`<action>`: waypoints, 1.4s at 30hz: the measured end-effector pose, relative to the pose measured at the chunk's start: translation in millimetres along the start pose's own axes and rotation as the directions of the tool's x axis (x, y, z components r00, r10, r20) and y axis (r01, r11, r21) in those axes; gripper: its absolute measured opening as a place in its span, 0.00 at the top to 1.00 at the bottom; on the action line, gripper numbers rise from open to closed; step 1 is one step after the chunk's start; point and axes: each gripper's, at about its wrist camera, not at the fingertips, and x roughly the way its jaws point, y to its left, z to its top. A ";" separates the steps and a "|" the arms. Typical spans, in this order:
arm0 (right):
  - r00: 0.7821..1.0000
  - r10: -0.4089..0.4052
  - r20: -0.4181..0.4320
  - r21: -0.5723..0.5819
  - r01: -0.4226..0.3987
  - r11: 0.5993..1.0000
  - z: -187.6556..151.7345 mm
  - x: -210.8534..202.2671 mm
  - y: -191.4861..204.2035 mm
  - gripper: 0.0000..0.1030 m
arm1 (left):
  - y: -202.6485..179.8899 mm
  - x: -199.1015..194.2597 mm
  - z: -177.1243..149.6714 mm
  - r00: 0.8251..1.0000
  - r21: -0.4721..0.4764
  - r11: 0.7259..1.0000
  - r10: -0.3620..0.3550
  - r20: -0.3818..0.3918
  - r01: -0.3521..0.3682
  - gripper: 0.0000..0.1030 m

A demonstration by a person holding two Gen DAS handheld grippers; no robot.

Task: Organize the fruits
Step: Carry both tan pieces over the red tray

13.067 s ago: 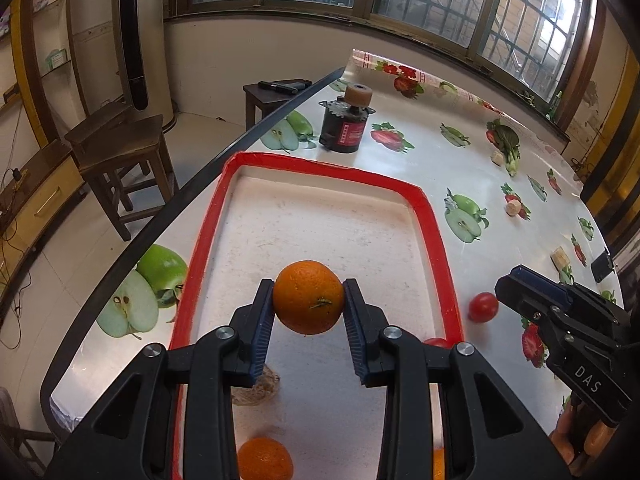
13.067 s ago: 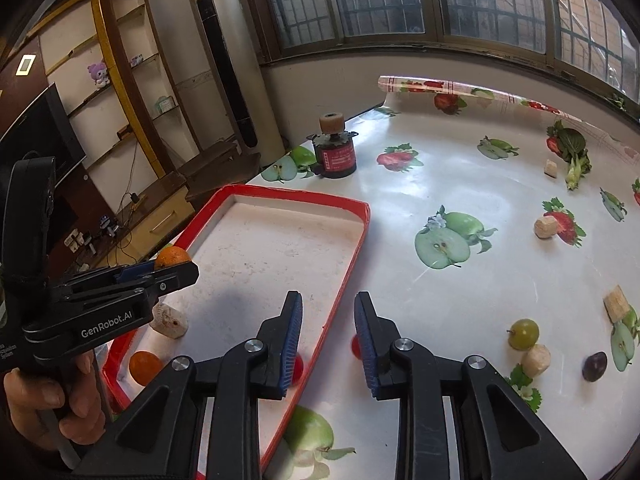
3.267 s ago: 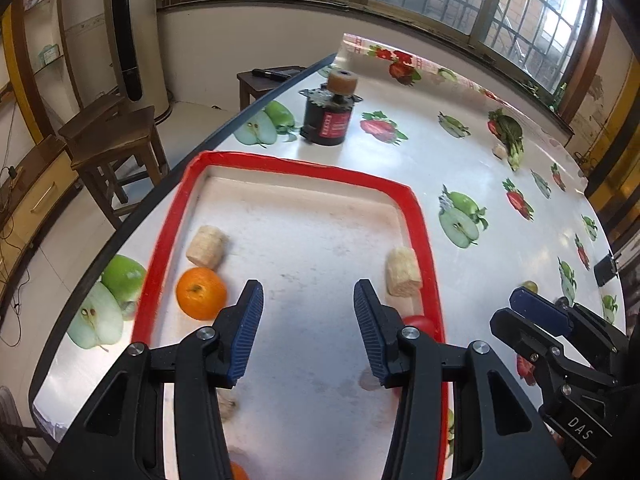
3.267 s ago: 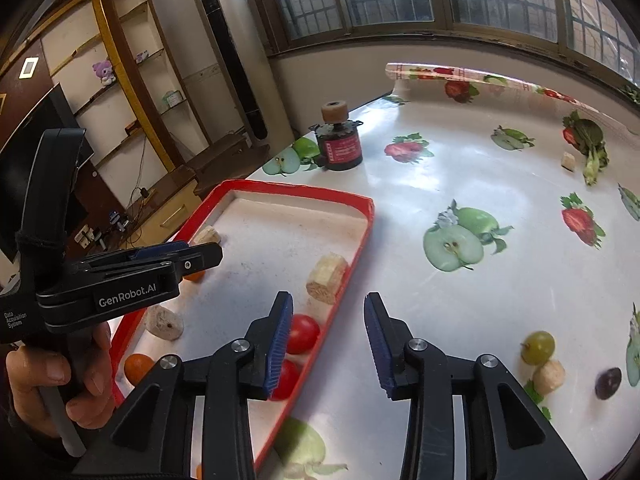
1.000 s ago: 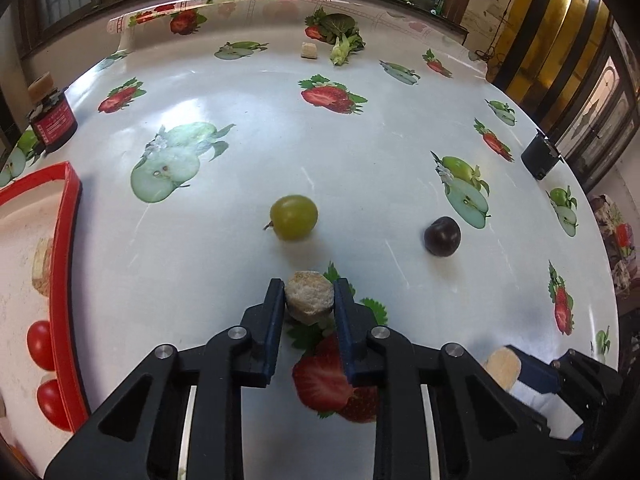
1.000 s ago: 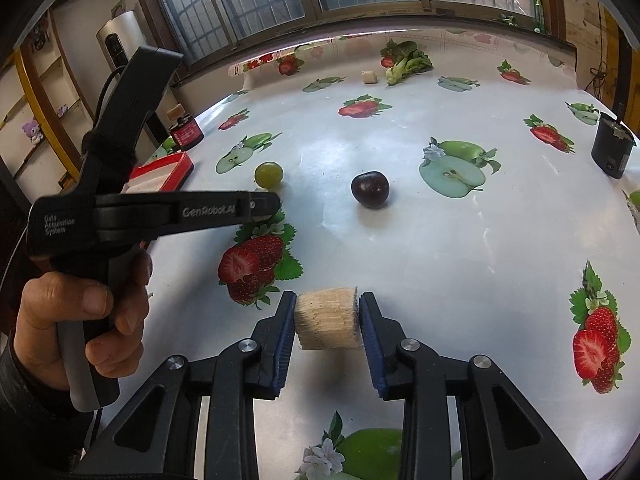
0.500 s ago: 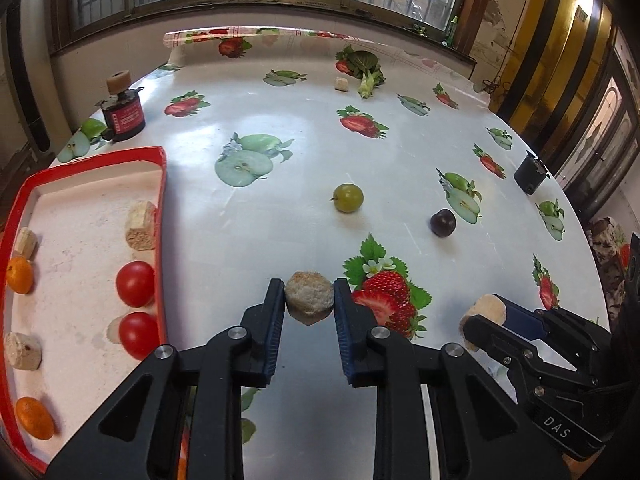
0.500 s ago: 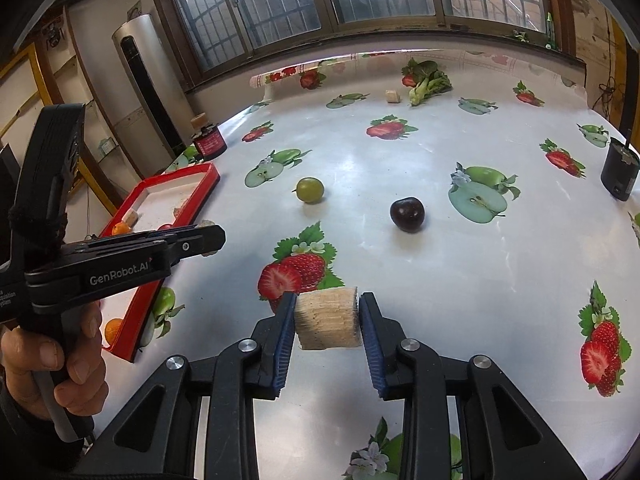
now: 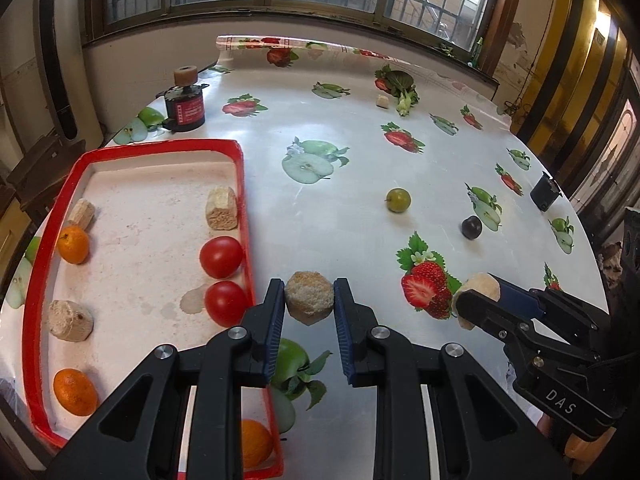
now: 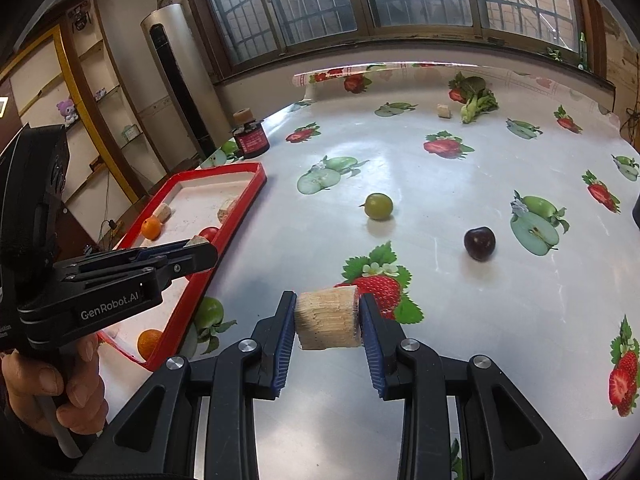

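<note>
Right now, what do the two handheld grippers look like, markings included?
Both are matte black plastic tools with paired fingers lined by ribbed blue pads and silver pivot screws. The left gripper shows white "GenRobot.AI" lettering along its side in the right wrist view. The right gripper shows white "DAS" lettering in the left wrist view. No cables or sleeve can be made out.

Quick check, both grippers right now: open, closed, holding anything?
Left gripper: closed on a round beige chunk.
Right gripper: closed on a beige cylindrical chunk.
</note>
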 end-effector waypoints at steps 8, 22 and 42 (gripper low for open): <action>0.999 0.050 0.000 -0.053 -0.050 0.997 14.1 13.2 36.8 0.69 | 33.9 -14.9 -7.6 0.999 -0.057 0.998 0.038 0.012 -0.038 0.79; 0.994 0.112 -0.011 -0.128 -0.113 0.985 36.8 35.0 89.6 0.69 | 92.4 -31.5 -14.7 0.994 -0.148 0.983 0.109 0.024 -0.104 0.79; 0.986 0.147 -0.074 -0.180 -0.158 0.971 62.0 90.7 133.0 0.69 | 145.4 -13.4 3.3 0.986 -0.203 0.966 0.164 -0.007 -0.162 0.79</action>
